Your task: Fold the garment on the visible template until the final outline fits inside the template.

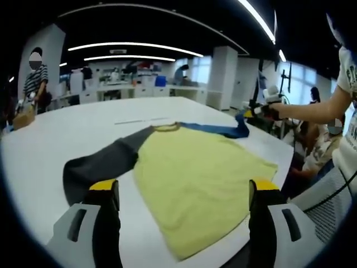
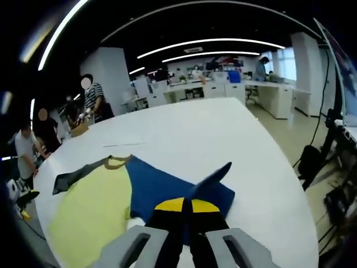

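No brand or readable writing shows on the garment (image 1: pixel 195 173), a yellow shirt lying flat on the white table (image 1: pixel 67 139); dark print on the person's white T-shirt (image 1: pixel 348 84) beside the table is cut off and cannot be read. In the left gripper view the left gripper (image 1: pixel 184 192) hangs over the near edge of the garment with its yellow-tipped jaws spread wide, holding nothing. The grey sleeve (image 1: pixel 97 167) lies spread on the table next to the left jaw. The blue sleeve (image 2: pixel 173 187) is at the garment's far side, where the right gripper (image 2: pixel 187 205) has its jaws pressed together on the blue cloth — a point of it stands up just past the tips. A thin line (image 1: pixel 139 120) on the table beyond the collar may be a template edge, too faint to tell. The shirt's near hem runs out of sight below the jaws.
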Action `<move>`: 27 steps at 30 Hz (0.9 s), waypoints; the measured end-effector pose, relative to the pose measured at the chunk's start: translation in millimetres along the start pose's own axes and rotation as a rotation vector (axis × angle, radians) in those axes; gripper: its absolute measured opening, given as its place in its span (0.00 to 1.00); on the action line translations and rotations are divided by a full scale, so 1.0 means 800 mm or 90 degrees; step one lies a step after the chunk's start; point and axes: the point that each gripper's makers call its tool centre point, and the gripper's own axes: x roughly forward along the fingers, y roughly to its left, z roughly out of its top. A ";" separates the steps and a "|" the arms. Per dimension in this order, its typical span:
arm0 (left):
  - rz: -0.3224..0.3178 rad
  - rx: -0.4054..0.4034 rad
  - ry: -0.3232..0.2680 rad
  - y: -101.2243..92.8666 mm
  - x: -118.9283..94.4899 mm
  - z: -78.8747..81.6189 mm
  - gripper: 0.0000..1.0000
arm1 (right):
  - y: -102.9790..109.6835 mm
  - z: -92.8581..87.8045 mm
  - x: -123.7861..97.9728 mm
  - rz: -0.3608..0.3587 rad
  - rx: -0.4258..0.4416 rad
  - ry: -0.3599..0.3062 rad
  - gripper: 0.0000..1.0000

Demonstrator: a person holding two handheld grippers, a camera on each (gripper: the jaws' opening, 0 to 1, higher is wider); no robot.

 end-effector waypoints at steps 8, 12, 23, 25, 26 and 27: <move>-0.004 0.001 -0.001 -0.001 0.001 0.001 0.94 | 0.022 0.004 0.011 0.019 0.002 0.002 0.00; -0.006 0.001 -0.002 -0.001 0.001 0.001 0.94 | 0.034 0.006 0.017 0.029 0.000 0.001 0.00; -0.012 -0.001 -0.005 -0.002 0.002 -0.001 0.94 | 0.067 0.006 0.030 0.057 -0.012 0.010 0.00; -0.013 -0.002 -0.005 -0.002 0.002 -0.001 0.94 | 0.073 0.006 0.033 0.061 -0.014 0.011 0.00; -0.014 -0.002 -0.005 -0.002 0.002 -0.002 0.94 | 0.075 0.006 0.033 0.063 -0.014 0.011 0.00; -0.015 -0.002 -0.005 -0.003 0.002 -0.002 0.94 | 0.077 0.006 0.034 0.064 -0.014 0.011 0.00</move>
